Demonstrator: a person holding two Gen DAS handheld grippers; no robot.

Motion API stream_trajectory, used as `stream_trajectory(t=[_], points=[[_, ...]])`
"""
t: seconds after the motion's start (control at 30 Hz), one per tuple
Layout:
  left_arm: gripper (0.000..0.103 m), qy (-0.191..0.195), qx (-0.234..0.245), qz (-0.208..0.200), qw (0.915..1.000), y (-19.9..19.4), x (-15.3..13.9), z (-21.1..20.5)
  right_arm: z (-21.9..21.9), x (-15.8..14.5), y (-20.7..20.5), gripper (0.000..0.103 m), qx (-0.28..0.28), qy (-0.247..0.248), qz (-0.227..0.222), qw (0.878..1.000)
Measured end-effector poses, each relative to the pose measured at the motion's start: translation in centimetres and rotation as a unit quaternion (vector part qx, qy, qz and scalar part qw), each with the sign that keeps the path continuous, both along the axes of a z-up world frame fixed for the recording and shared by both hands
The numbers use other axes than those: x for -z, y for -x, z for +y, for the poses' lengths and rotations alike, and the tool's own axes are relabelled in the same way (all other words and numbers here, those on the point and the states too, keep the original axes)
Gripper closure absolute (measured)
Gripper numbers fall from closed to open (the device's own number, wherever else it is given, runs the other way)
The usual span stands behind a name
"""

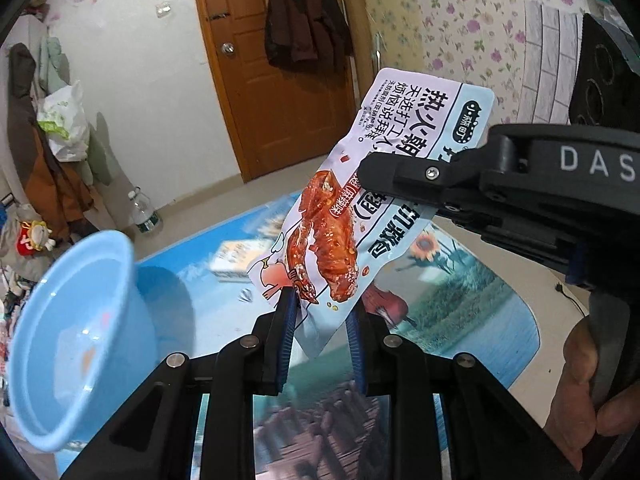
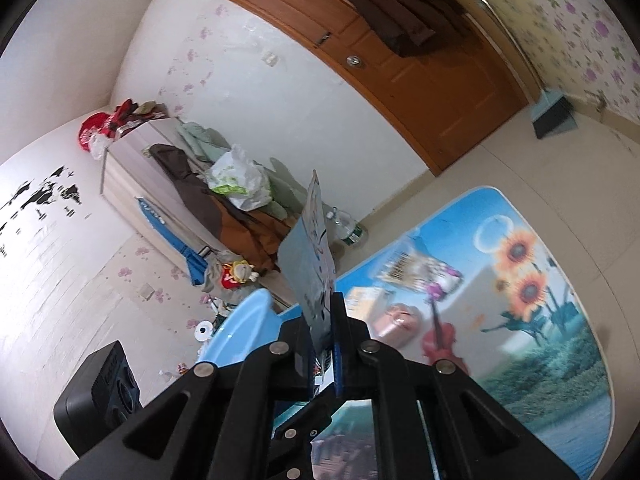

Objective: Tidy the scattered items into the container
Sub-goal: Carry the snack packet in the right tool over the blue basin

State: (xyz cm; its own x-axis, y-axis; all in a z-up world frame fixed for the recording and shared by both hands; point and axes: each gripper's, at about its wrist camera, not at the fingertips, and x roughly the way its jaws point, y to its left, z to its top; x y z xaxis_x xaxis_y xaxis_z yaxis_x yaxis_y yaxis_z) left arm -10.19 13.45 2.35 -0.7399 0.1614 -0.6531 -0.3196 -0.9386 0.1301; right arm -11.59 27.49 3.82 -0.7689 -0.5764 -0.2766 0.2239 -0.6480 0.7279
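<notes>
Both claws pinch the snack packet (image 1: 352, 200): the left gripper (image 1: 322, 312) grips its lower edge, the right gripper (image 1: 384, 168) its middle, holding it above the table (image 1: 460, 300). The transfer step is in hand. Next, I judge, the packet must swing left over the blue basin (image 1: 72, 340) and both claws let go.

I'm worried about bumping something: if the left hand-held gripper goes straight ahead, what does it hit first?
The snack packet, already between its fingers and clamped by the right hand-held gripper.
</notes>
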Motion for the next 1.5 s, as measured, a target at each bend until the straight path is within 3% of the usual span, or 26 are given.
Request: stream_trajectory(t=[0.17,0.6,1.03,1.5], points=[[0.076,-0.013,-0.016,0.024,0.9995,-2.1,-2.8,-1.9,-2.2,-2.9,-1.7,0.096,-0.013,-0.007,0.028,0.999],[0.075,-0.035,-0.059,0.076,0.9947,-7.9,-6.4,-8.6,-9.9,-8.8,-8.1,0.096,-0.048,-0.027,0.084,0.995],[0.075,-0.041,-0.103,0.094,0.9894,-11.9,-8.0,-14.2,-16.7,-10.6,-12.1,0.096,-0.091,-0.037,0.104,0.990],[0.075,-0.060,-0.147,0.072,0.9848,-10.9,-6.2,-19.4,-22.2,-9.1,-8.4,0.096,-0.129,-0.057,0.077,0.987]])
